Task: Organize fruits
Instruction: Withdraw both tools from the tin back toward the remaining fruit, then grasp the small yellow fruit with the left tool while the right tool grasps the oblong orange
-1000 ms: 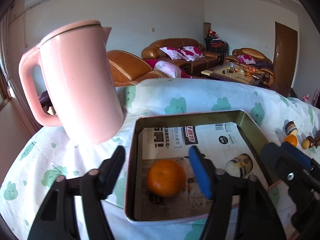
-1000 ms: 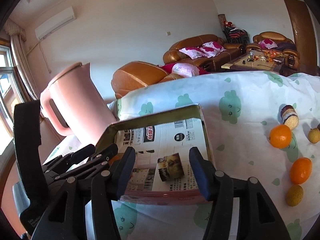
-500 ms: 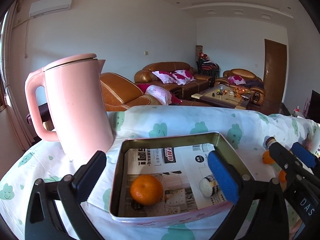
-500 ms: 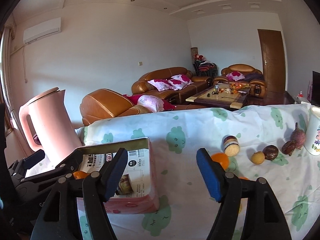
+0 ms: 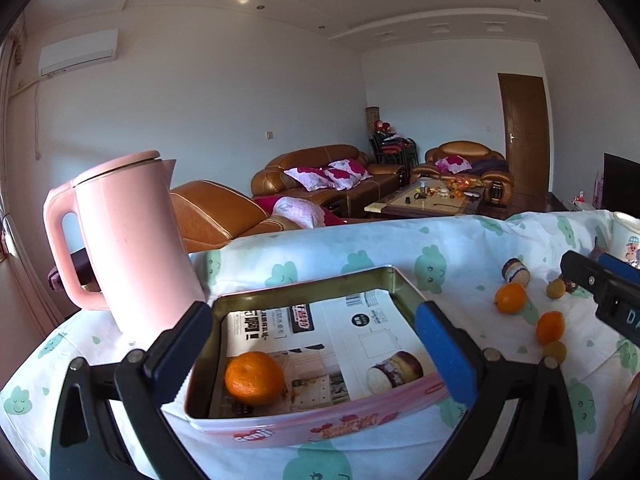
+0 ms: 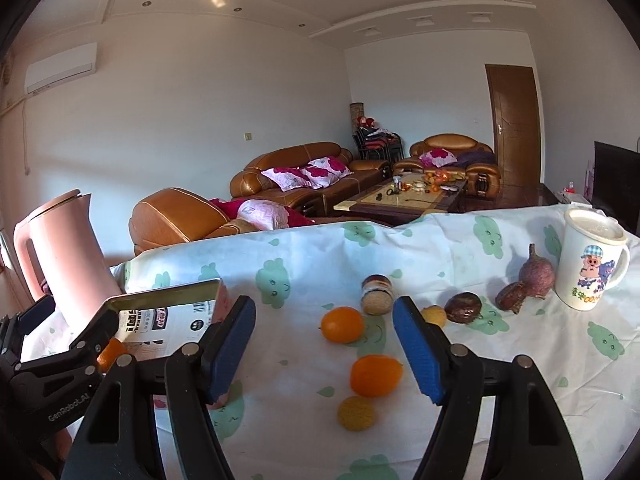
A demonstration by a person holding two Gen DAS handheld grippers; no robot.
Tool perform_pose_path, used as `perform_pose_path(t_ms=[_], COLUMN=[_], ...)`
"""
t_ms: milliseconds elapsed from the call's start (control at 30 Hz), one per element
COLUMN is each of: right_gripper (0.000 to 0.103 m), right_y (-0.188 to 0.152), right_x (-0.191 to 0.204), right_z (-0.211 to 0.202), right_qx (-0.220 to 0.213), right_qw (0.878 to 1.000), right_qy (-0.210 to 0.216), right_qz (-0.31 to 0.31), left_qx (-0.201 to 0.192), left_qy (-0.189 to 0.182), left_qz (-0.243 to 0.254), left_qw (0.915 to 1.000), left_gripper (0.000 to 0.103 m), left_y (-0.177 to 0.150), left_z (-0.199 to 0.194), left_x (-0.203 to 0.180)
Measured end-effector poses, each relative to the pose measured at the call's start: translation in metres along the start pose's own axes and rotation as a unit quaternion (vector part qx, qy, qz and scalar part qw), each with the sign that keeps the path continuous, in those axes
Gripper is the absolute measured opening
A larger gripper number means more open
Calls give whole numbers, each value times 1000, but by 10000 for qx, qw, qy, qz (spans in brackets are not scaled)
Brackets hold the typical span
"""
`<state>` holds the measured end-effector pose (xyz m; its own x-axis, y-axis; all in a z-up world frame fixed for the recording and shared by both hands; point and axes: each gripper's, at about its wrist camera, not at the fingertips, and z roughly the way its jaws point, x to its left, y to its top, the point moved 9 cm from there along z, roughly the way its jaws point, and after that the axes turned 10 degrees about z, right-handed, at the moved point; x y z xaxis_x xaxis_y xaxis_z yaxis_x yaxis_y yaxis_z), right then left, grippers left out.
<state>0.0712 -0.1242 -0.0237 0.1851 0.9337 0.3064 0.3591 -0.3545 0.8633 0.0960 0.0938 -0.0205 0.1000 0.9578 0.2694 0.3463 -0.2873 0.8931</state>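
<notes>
A pink tin tray [image 5: 320, 430] lined with newspaper holds one orange [image 5: 254, 378]. My left gripper [image 5: 316, 344] is open and empty, raised just in front of the tray. My right gripper [image 6: 325, 348] is open and empty above loose fruit on the tablecloth: two oranges [image 6: 342, 324] [image 6: 376, 375], a small yellow fruit [image 6: 356, 413], another yellow fruit [image 6: 434, 315], a dark passion fruit [image 6: 463, 307] and purple-brown fruits [image 6: 536, 274]. The tray's corner [image 6: 176, 292] shows at the left of the right wrist view.
A pink kettle [image 5: 132, 240] stands left of the tray. A small jar [image 6: 376, 294] lies among the fruit. A white cartoon mug [image 6: 592, 260] stands at the far right. The table's far edge drops toward sofas and a coffee table.
Both grippers have pulled back and risen from the tray. The left jaws have opened wider, leaving the orange in the tray. The right gripper has swung right over the loose fruit.
</notes>
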Motion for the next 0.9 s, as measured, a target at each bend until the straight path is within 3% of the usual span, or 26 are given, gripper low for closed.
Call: perform_pose_path(t_ms=[200,600,900], right_gripper=[73,73,72], right_y=[8,17,22], right_x=[-33,-92,-113], right_z=[-4,-6,-8], right_qx=[33,230,320], right_qw=[9998,9989,9982], right_qy=[-100,-408,-499], right_qz=[174,86,35], left_qx=[-162,5,304], left_qy=[-199,-774,-1490], left_qz=[-11,251,574], left_qw=[9997,9967,9867], left_gripper=[103,103,102], left_y=[3,2,7], left_z=[-13,-29,-31], left_x=[-20,-81,-149])
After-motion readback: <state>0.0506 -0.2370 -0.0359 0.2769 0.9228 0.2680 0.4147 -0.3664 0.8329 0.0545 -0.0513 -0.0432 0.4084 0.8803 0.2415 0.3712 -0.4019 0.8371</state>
